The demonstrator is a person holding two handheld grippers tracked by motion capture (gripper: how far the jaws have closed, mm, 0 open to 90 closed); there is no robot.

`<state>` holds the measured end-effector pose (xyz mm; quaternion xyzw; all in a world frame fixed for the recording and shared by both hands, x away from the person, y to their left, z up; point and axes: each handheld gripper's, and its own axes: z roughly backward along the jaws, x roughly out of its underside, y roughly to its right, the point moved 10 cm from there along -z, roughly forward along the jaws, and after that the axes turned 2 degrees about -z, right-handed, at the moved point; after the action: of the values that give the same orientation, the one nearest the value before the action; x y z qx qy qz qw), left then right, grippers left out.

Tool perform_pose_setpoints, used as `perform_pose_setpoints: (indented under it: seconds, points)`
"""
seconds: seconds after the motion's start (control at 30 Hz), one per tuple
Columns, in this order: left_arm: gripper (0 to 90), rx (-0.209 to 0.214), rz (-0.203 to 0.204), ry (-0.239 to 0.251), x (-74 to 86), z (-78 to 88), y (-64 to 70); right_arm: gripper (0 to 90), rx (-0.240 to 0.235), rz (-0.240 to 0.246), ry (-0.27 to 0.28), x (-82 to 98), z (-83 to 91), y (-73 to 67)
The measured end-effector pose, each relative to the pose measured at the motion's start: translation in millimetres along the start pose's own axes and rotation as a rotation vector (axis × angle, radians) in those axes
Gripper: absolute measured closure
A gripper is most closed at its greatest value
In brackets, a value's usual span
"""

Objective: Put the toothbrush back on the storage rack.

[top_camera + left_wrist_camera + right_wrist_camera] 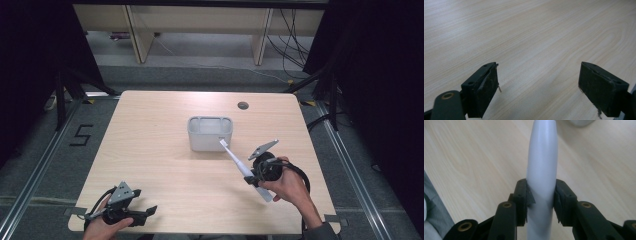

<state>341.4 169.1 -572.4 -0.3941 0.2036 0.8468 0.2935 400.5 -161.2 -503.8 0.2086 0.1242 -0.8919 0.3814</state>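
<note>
toothbrush clamped in right gripper, grey bin

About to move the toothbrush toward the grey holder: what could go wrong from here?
1. The right claw pinches the smooth, rounded electric toothbrush partway along its handle, so it may slip or pivot.
2. Its brush head points at the grey holder, whose near rim it could snag or nudge.

Grey carpet floor, black curtains

Toothbrush slants just before the bin, mid-table.
</note>
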Motion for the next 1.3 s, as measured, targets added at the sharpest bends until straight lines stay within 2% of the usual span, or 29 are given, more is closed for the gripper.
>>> perform_pose_setpoints:
  seconds: [0.03, 0.07, 0.1, 0.2, 0.23, 0.27, 0.3, 0.33, 0.37, 0.4, 0.43, 0.5, 0.53, 0.57, 0.6, 0.63, 0.87, 0.9, 0.93, 0.97, 1.0, 1.03, 1.07, 1.17, 1.27, 1.3]
  points:
    - [15.4, 0.000, -0.001, 0.000, -0.1, 0.2, -0.1, 66.6, 0.001, -0.010, 0.030, -4.6, 3.2, 0.8]
    - [15.5, -0.001, -0.002, 0.001, -0.3, 0.3, -0.2, 66.6, 0.004, 0.002, 0.060, -8.8, 6.2, 2.1]
    - [15.4, -0.001, -0.002, 0.009, -0.9, 0.0, -0.2, 66.6, 0.017, -0.025, 0.087, -12.4, 8.4, 2.7]
    - [15.5, -0.006, -0.005, 0.003, -1.3, 1.9, -0.9, 66.6, 0.015, 0.017, 0.169, -23.6, 16.6, 6.9]
    - [15.5, -0.004, -0.001, -0.005, -1.2, 2.7, -0.4, 66.6, 0.016, -0.006, 0.188, -26.2, 18.7, 6.7]
    - [15.5, -0.002, 0.003, 0.001, -1.9, 2.5, 0.1, 66.7, 0.019, 0.011, 0.217, -30.1, 19.8, 8.9]
    - [15.4, -0.003, 0.002, 0.006, -2.1, 2.3, -0.1, 66.6, 0.018, 0.007, 0.245, -33.6, 20.9, 9.0]
    - [15.4, -0.001, 0.004, 0.008, -2.3, 2.0, -0.1, 66.6, 0.012, 0.010, 0.255, -35.6, 22.1, 9.4]
    - [15.5, -0.001, 0.005, 0.011, -2.4, 1.8, -0.2, 66.6, 0.031, 0.014, 0.288, -39.8, 21.7, 11.6]
    - [15.4, -0.002, 0.007, 0.012, -2.5, 1.8, -0.2, 66.6, 0.026, -0.019, 0.278, -39.8, 23.6, 10.9]
    - [15.5, -0.004, 0.008, 0.012, -2.8, 2.1, -0.2, 66.6, 0.032, -0.014, 0.314, -44.5, 22.3, 12.1]
    - [15.5, -0.004, 0.006, 0.011, -2.8, 2.6, -0.5, 66.6, 0.026, -0.024, 0.328, -48.2, 23.6, 12.1]
    - [15.5, -0.006, -0.006, 0.001, -1.8, 3.5, -1.7, 66.6, 0.020, -0.023, 0.373, -54.6, 22.3, 12.9]
    - [15.5, -0.006, -0.021, -0.011, -0.7, 4.4, -2.8, 66.6, 0.022, 0.002, 0.370, -56.0, 23.2, 14.7]
    - [15.5, -0.016, -0.021, -0.011, -0.7, 4.1, -4.2, 66.6, 0.022, -0.015, 0.379, -57.3, 23.5, 13.9]
    - [15.5, -0.009, -0.019, -0.008, -1.0, 4.1, -3.4, 66.6, 0.028, -0.009, 0.406, -61.6, 24.1, 15.3]
    - [15.4, -0.006, -0.022, 0.000, -1.8, 4.6, -3.5, 66.6, 0.016, -0.016, 0.508, -80.8, 22.0, 16.4]
    - [15.4, -0.007, -0.005, 0.017, -3.3, 3.4, -2.5, 66.6, 0.015, -0.009, 0.511, -82.1, 21.9, 16.3]
    - [15.4, -0.009, -0.003, 0.018, -3.4, 3.2, -2.5, 66.6, 0.019, -0.024, 0.532, -85.1, 21.7, 15.4]
    - [15.4, -0.007, -0.003, 0.013, -3.0, 3.5, -2.4, 66.6, 0.017, -0.008, 0.541, -87.5, 21.1, 16.0]
    - [15.3, -0.006, -0.002, 0.012, -2.9, 3.6, -2.3, 66.6, 0.009, -0.016, 0.542, -88.8, 20.6, 14.4]
    - [15.3, -0.005, -0.021, 0.001, -1.7, 4.5, -3.4, 66.6, 0.021, -0.003, 0.557, -91.7, 20.3, 16.2]
    - [15.3, -0.005, -0.022, 0.001, -1.7, 4.6, -3.3, 66.6, 0.001, -0.013, 0.550, -92.3, 19.4, 13.8]
    - [15.3, -0.010, -0.022, -0.004, -1.6, 5.3, -3.5, 66.6, 0.003, -0.011, 0.557, -97.2, 17.6, 12.1]
    - [15.3, -0.007, -0.019, 0.001, -1.7, 5.0, -3.4, 66.6, 0.002, 0.012, 0.587, -104.4, 16.4, 10.6]
    - [15.3, -0.010, -0.019, -0.004, -1.5, 5.4, -3.5, 66.6, 0.002, -0.005, 0.595, -106.6, 16.5, 8.8]
